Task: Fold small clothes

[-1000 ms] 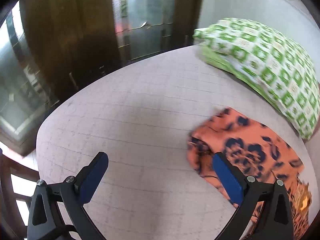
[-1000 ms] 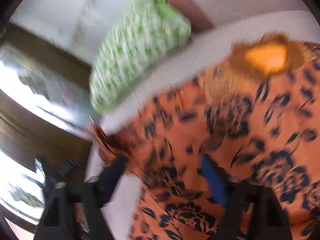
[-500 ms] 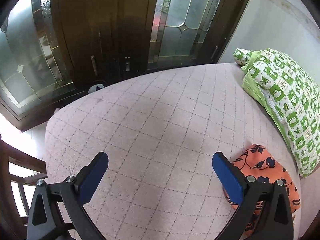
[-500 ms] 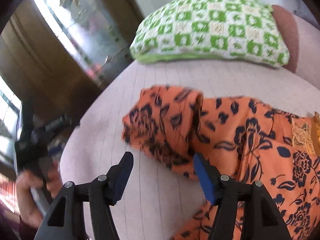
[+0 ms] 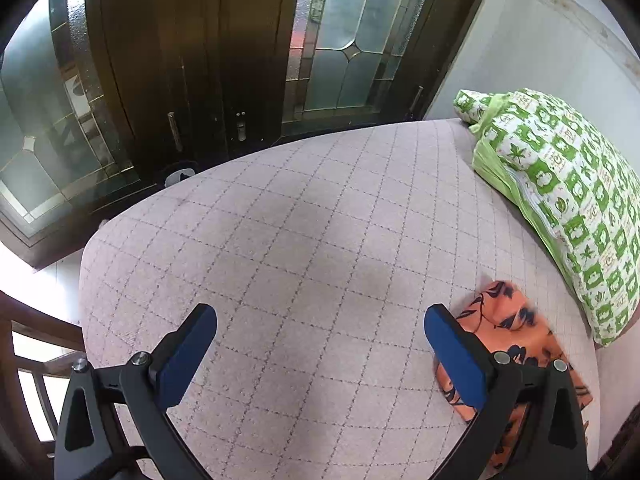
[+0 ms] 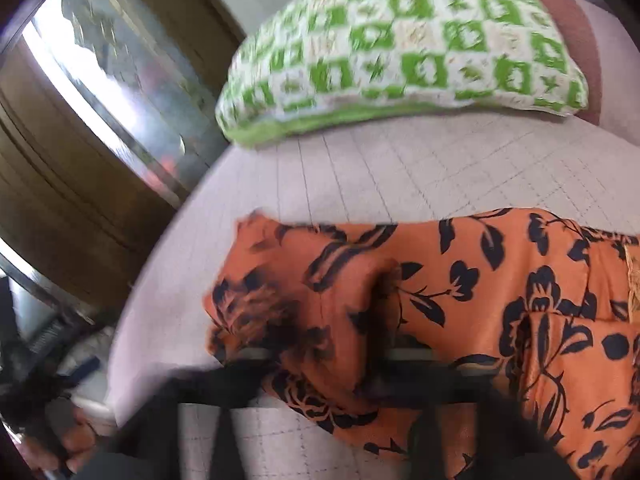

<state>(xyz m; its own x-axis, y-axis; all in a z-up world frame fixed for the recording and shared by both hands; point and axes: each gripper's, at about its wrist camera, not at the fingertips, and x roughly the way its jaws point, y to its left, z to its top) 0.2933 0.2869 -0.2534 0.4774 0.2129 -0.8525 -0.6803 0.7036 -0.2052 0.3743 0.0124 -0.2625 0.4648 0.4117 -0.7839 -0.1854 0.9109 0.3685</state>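
Observation:
An orange garment with a dark floral print [image 6: 500, 280] lies on the pale quilted bed [image 6: 400, 168]. In the right wrist view my right gripper [image 6: 324, 364] is shut on a bunched fold at the garment's left end, and the cloth hides its pads. The picture there is blurred. In the left wrist view my left gripper [image 5: 320, 316] stands open over bare bed [image 5: 320, 220] with nothing between its fingers. The garment's end [image 5: 508, 320] lies just beyond its right finger.
A green and white patterned pillow [image 5: 560, 184] [image 6: 400, 40] lies at the far side of the bed. Dark wooden doors with glass panes [image 5: 200, 60] stand beyond the bed's edge. A hand [image 6: 80, 444] holding the left gripper shows at the lower left.
My right gripper went from open to shut on a fold of the orange garment. The left gripper drew away from the garment, which now sits at the right edge of its view.

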